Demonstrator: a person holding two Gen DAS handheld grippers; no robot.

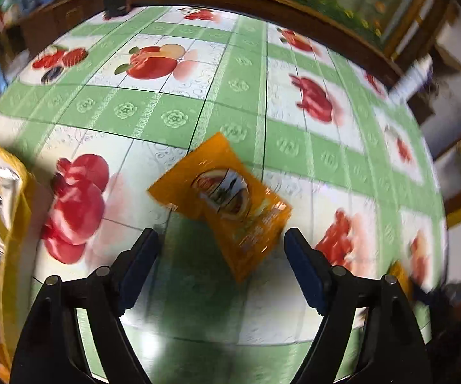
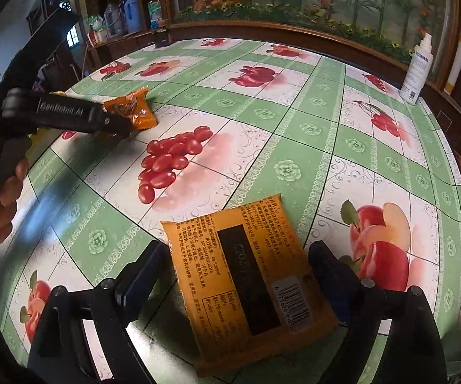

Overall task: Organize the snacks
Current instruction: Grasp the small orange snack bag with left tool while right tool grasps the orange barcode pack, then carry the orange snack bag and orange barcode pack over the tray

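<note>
Both claws hang spread and empty: the right claw point(image 2: 232, 270) straddles an orange snack packet point(image 2: 249, 291) at lower centre, while the left claw point(image 1: 221, 257) approaches another orange packet point(image 1: 222, 201) on the tabletop point(image 1: 173, 108), seemingly for gathering.

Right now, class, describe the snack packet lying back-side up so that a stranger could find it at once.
Start at the table with its green, fruit-printed cloth. At the near edge, the open right gripper hangs over an orange packet, not gripping it. Unlike the other orange packet far left, it shows black print and a barcode.
</note>
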